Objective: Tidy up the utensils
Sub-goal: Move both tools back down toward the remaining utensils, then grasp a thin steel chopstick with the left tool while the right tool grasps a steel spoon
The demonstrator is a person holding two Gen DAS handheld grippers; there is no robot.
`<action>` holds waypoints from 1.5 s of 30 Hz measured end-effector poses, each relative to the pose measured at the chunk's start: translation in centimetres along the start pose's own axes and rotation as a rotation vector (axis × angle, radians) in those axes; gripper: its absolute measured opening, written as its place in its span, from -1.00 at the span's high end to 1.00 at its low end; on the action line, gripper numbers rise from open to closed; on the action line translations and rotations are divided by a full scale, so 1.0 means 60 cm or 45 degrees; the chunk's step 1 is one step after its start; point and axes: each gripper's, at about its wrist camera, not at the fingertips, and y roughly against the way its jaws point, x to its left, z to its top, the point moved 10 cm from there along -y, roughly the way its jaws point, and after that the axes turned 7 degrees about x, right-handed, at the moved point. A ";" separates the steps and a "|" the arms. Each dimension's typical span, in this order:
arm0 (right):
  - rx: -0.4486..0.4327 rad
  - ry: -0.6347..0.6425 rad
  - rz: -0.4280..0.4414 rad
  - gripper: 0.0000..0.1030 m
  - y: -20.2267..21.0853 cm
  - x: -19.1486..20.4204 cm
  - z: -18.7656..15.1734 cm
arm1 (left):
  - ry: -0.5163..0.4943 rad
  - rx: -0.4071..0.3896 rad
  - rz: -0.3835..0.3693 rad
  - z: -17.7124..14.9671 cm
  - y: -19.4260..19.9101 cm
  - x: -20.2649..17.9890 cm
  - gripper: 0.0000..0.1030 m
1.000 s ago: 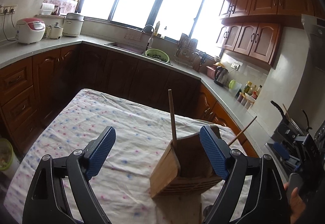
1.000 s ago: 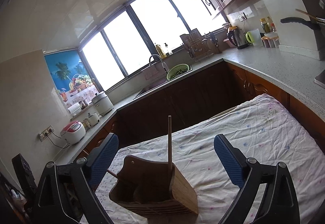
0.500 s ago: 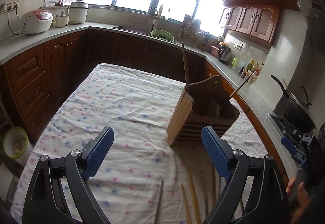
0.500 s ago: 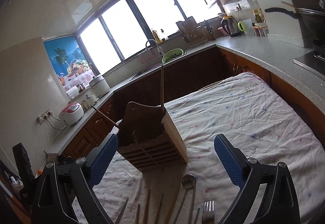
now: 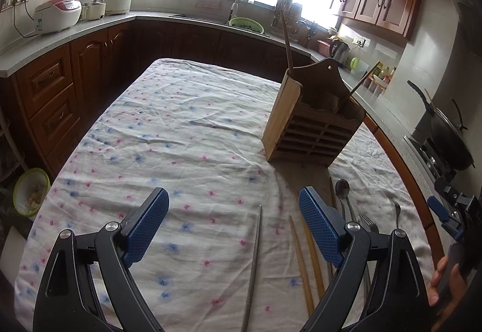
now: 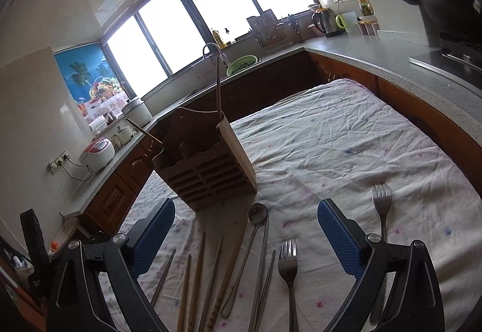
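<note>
A table with a flowery cloth (image 5: 186,133) stands in the middle of a kitchen. On the cloth stands a wooden holder (image 5: 313,121) for spoons and sticks. Two brown sticks poke up out of it, one tall and nearly straight (image 5: 286,39), one leaning to the side (image 5: 361,82).

The left gripper (image 5: 233,226) hangs over the cloth. Its two blue fingers (image 5: 144,226) are spread wide, and nothing is pinched between them. A thin metal chopstick (image 5: 254,256) lies flat on the cloth between the fingers. Two wooden chopsticks (image 5: 301,265) lie just beside the right finger.

The right gripper (image 6: 245,238) also hangs over the cloth with its blue fingers (image 6: 339,241) spread wide and empty. Under it, in front of the holder, lie a spoon (image 6: 256,220), a fork (image 6: 287,268), and a row of wooden and metal chopsticks (image 6: 197,271). A second fork (image 6: 382,202) lies off to the right, partly behind the finger.

In the left view, a bit of a hand (image 5: 446,280) shows at the right edge.
</note>
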 end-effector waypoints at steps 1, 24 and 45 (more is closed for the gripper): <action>0.002 0.006 -0.005 -0.88 0.000 0.000 -0.003 | -0.009 0.013 0.003 -0.005 -0.003 -0.001 -0.75; 0.214 0.116 -0.059 -0.21 -0.090 0.024 -0.053 | -0.266 0.261 0.032 -0.062 -0.085 -0.046 -0.66; 0.499 0.158 -0.161 0.62 -0.239 0.013 -0.102 | -0.381 0.405 0.065 -0.086 -0.169 -0.051 -0.26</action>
